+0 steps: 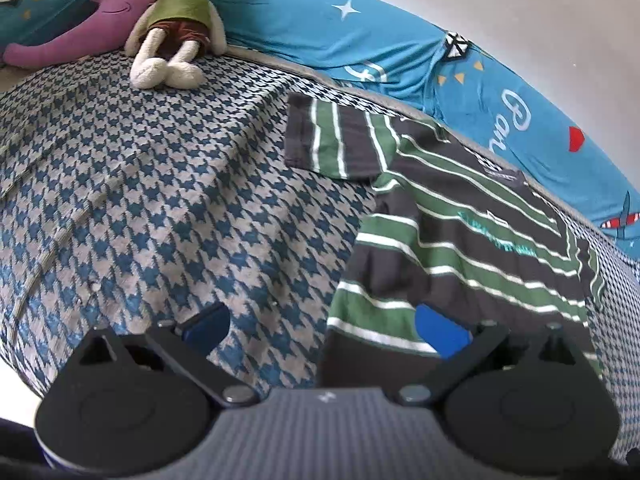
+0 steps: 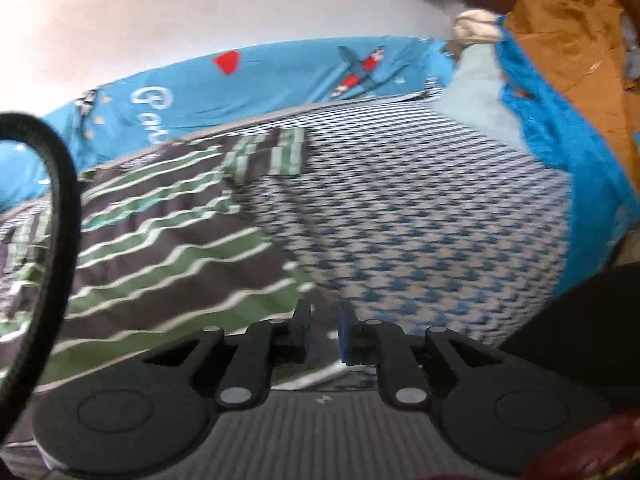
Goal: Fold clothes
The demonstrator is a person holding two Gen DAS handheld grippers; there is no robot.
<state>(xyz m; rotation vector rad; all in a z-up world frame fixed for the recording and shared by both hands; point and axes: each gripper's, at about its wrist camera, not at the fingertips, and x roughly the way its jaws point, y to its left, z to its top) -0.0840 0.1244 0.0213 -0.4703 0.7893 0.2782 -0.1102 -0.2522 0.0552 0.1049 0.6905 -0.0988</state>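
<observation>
A grey and green striped shirt lies spread on a bed with a blue houndstooth cover. My left gripper is open, straddling the shirt's left hem edge, one finger over the shirt and one over the cover. In the right wrist view the shirt lies at left. My right gripper has its jaws close together at the shirt's lower right corner, with the hem fabric between them; the view is blurred.
A stuffed rabbit and a purple plush sit at the head of the bed. A blue printed quilt runs along the wall side. A pile of clothes lies at the right. A black cable hangs at left.
</observation>
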